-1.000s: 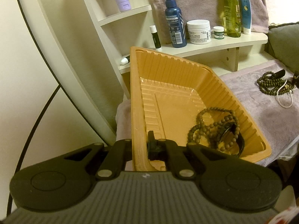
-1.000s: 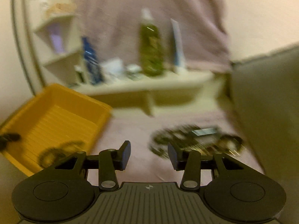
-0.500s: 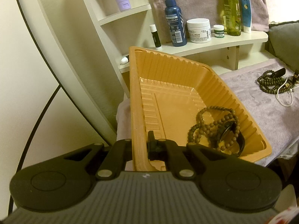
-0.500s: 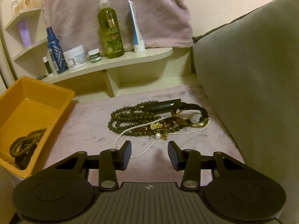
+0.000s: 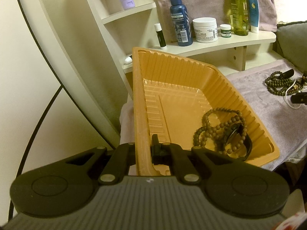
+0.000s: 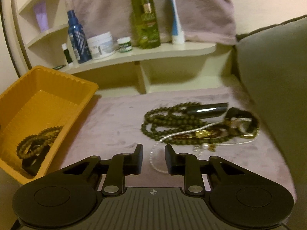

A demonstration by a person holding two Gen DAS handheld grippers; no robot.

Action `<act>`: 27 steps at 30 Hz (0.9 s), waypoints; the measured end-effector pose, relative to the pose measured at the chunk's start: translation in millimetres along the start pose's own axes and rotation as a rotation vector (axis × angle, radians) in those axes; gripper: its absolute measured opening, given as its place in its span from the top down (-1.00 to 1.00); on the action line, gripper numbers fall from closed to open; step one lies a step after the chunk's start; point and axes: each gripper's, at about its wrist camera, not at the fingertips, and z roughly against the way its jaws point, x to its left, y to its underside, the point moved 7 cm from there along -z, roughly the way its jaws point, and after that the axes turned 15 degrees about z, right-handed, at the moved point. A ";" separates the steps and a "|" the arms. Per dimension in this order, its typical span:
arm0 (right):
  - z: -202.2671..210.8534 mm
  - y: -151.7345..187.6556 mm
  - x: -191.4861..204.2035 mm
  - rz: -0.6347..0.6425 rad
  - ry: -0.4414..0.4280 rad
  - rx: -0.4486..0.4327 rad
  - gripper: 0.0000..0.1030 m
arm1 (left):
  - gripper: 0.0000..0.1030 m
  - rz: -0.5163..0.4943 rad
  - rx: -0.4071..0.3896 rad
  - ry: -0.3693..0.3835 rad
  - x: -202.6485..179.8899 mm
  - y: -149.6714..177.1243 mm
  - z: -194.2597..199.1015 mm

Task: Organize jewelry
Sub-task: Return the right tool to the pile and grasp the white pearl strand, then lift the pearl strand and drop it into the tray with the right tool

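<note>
The left tongs (image 5: 143, 151) are pinched on the near left rim of the orange ribbed plastic tray (image 5: 172, 72), one finger outside the wall and one inside, steadying it. In the tray's near right corner lie a brown wooden bead strand (image 5: 213, 126) and a black watch (image 5: 239, 141).

The right tongs (image 6: 153, 158) have just been closing and are now half spread, with the near loop of a thin white pearl string (image 6: 153, 153) lying between the fingers; the pads do not appear to press on it yet. That string belongs to the pile of jewelry left on the mauve towel-covered surface (image 6: 115, 118), right of the tray: a dark green bead necklace (image 6: 165, 122), a glossy black tube-shaped piece (image 6: 207, 108), gold-coloured bits (image 6: 203, 134) and a black band (image 6: 249, 120) at the far right, partly blurred.

The step in hand looks like picking up the pearl string. To do it well, close squarely across the strand at the loop, then lift slowly, since its far end runs under the green beads and may drag them along.

The pearl string's long axis runs from the near loop at the tongs away to the far right, into the pile. The black tube lies with its length left to right.
</note>
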 end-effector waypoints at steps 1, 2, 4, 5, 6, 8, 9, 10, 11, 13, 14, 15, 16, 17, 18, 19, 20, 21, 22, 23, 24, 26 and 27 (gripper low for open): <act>-5.1 -0.1 1.1 -0.002 0.006 0.010 0.57 | 0.92 0.000 0.000 0.000 0.5 0.1 0.0; -9.2 -0.3 1.1 -0.011 0.010 0.017 0.60 | 0.92 0.000 0.001 0.000 0.8 0.0 -0.1; -16.6 -0.3 0.4 -0.038 0.014 0.025 0.62 | 0.92 0.000 0.001 0.000 0.0 -0.1 0.1; -18.9 0.1 -0.5 -0.043 0.022 0.028 0.63 | 0.92 0.000 0.001 -0.001 0.0 -0.1 0.0; -22.4 0.5 -0.7 -0.049 0.032 0.032 0.64 | 0.92 0.000 0.001 -0.001 0.0 -0.2 0.1; -25.1 -0.2 -0.4 -0.046 0.051 0.022 0.66 | 0.92 0.001 0.001 -0.001 0.4 0.0 0.2; -26.6 -0.5 0.1 -0.043 0.060 0.017 0.68 | 0.92 0.001 0.001 -0.001 0.1 0.0 0.1; -26.9 -0.3 0.2 -0.042 0.067 0.015 0.71 | 0.92 0.000 0.001 -0.001 0.1 0.1 0.0; -27.4 -0.1 -0.4 -0.041 0.075 0.015 0.83 | 0.92 0.000 0.001 -0.001 0.3 0.2 0.3; -27.2 0.3 -1.8 -0.050 0.064 0.015 0.95 | 0.92 0.000 0.001 0.000 0.4 0.4 0.1; -25.7 0.3 -2.3 -0.050 0.059 0.013 0.95 | 0.92 -0.001 0.000 0.000 0.5 0.7 0.4; -23.3 0.2 -2.2 -0.049 0.058 0.009 0.95 | 0.92 -0.001 0.000 -0.001 0.7 0.5 0.2; -19.9 -0.7 -2.0 -0.052 0.056 0.001 0.95 | 0.93 0.001 0.000 0.000 0.9 0.5 0.4; -15.1 -2.2 -2.0 -0.055 0.053 -0.009 0.95 | 0.93 0.002 0.000 0.000 0.8 0.7 0.5; -9.2 -4.4 -2.2 -0.057 0.048 -0.024 0.95 | 0.93 0.001 0.000 0.000 0.8 0.8 0.2; -3.4 -7.1 -1.8 -0.056 0.043 -0.039 0.95 | 0.93 0.001 0.000 0.000 0.8 0.7 0.2; 3.9 -10.6 -1.8 -0.055 0.034 -0.056 0.95 | 0.93 0.000 0.000 0.000 0.8 0.8 0.2; 10.5 -14.3 -1.8 -0.054 0.029 -0.073 0.96 | 0.92 -0.001 0.000 0.001 1.1 1.0 0.5; 17.4 -18.7 -2.3 -0.052 0.029 -0.091 0.96 | 0.92 -0.002 0.000 0.001 0.9 0.8 0.5; 24.7 -23.2 -3.3 -0.051 0.026 -0.110 0.95 | 0.92 -0.003 -0.001 0.001 0.9 1.0 0.6; 32.0 -28.2 -5.0 -0.053 0.021 -0.129 0.96 | 0.92 -0.004 -0.001 0.001 0.7 0.9 0.8; 45.4 -39.4 -9.7 -0.054 0.018 -0.167 0.96 | 0.92 -0.002 -0.001 0.000 1.1 1.2 1.2; 51.4 -45.3 -13.0 -0.057 0.016 -0.186 0.96 | 0.92 -0.004 -0.001 0.000 0.7 0.8 0.9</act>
